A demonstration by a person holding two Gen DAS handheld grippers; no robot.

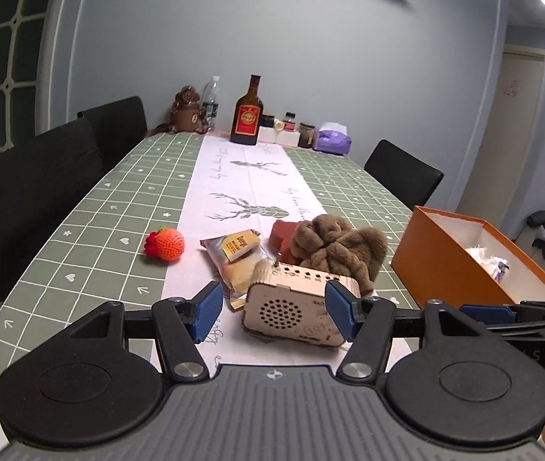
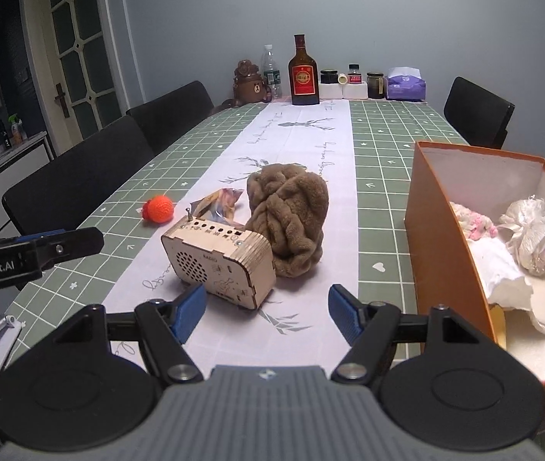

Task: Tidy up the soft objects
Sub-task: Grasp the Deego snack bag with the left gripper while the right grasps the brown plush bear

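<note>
I am holding two grippers over a long dining table (image 2: pixel 387 161) covered in a green checked cloth with a white runner.

Starting at the left, an orange crocheted ball (image 2: pixel 159 209) with a red tuft is lying alone on the green cloth, well apart from everything else. My left gripper (image 1: pixel 274 313) is hovering above the runner with its blue pads spread wide, gripping nothing.

Moving toward the middle, a snack packet (image 1: pixel 236 255) is lying flat on the runner. Just in front of it, a small wooden radio (image 2: pixel 220 263) with a round speaker grille is standing upright. Touching the radio's right side, a brown plush knot (image 2: pixel 289 219) is sitting on the runner; a reddish block (image 1: pixel 282 236) is partly showing behind it in the left wrist view.

My right gripper (image 2: pixel 266 315) is hanging near the radio, jaws wide apart and empty.

At the far right, an open orange box (image 2: pixel 441 238) is standing on the cloth. Inside, I am seeing a pink-and-white fuzzy item (image 2: pixel 474 224), a white bundle (image 2: pixel 535 232), and pale fabric.

I am judging the task as partly done: a few soft things are already boxed, while the plush knot and the crocheted ball are still waiting outside.
</note>
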